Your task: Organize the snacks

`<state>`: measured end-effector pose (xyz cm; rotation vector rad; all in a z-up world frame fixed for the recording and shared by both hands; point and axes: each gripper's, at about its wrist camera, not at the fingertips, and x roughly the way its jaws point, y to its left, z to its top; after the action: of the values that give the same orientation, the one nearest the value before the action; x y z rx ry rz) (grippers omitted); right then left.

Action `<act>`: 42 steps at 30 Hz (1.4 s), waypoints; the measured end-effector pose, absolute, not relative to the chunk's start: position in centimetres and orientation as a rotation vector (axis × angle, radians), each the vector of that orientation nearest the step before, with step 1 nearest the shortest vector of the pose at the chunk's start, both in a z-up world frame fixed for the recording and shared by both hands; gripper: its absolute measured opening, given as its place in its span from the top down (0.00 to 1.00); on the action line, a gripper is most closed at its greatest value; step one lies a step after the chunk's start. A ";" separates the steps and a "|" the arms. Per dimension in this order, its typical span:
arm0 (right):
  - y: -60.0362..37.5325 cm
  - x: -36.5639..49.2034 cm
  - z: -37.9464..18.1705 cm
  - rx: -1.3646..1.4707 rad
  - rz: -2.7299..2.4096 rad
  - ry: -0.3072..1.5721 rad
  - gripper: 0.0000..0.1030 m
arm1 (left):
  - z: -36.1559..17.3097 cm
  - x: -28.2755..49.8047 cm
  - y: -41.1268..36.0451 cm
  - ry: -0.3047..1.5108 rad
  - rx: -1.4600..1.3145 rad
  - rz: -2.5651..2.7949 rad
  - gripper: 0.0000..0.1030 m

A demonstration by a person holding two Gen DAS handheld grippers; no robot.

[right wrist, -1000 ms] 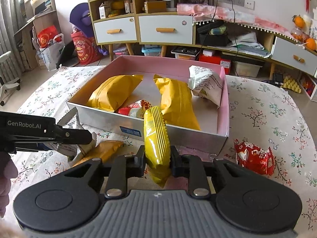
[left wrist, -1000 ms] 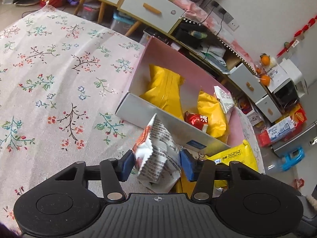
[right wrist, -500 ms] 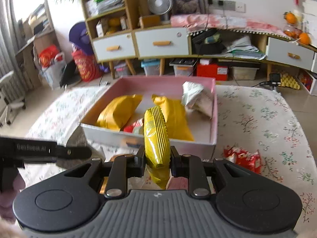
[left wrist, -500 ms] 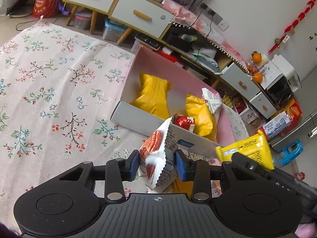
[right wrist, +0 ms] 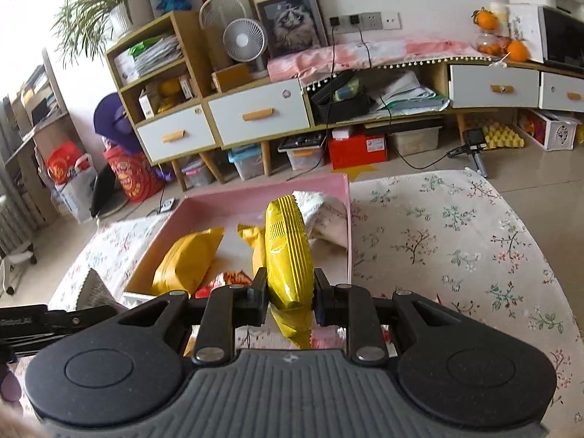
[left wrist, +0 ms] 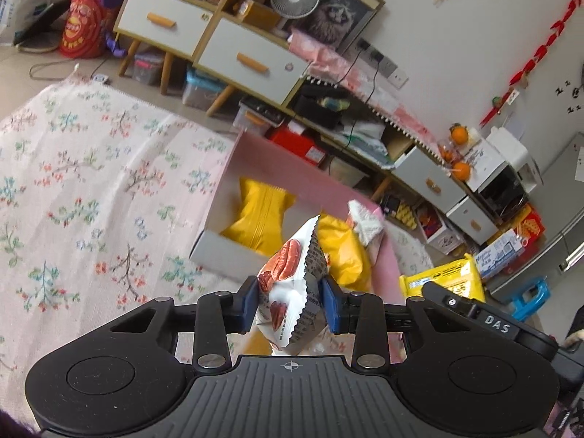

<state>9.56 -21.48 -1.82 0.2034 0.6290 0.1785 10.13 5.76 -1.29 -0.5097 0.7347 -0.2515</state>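
White foil with a red nut print, a snack packet [left wrist: 292,292] is pinched between the blue pads of the left hand-held gripper [left wrist: 290,301], whose jaws have just been closing onto it. A yellow packet [right wrist: 288,255] is clamped upright in the nearly closed right hand-held gripper [right wrist: 288,301]. Both are held above the near edge of the pink box [left wrist: 255,153], where two yellow bags [right wrist: 188,259] and a white one [left wrist: 365,222] lie on the floral tabletop [left wrist: 84,197].
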 end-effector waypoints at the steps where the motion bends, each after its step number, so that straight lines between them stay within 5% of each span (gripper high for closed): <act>1: -21.5 9.6 -1.9 0.207 0.178 0.625 0.79 | -1.1 10.2 5.6 0.724 -0.506 -0.251 0.67; 37: -19.8 14.7 -4.6 0.255 0.219 0.748 0.79 | -4.6 20.5 1.0 0.715 -0.396 -0.238 0.76; 42: -19.5 14.3 -3.9 0.194 0.177 0.713 0.61 | -3.8 20.0 0.9 0.707 -0.355 -0.243 0.74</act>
<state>14.30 -19.46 -3.91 0.1936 0.7134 0.1769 20.00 0.93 -3.84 -0.3549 0.7071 -0.2426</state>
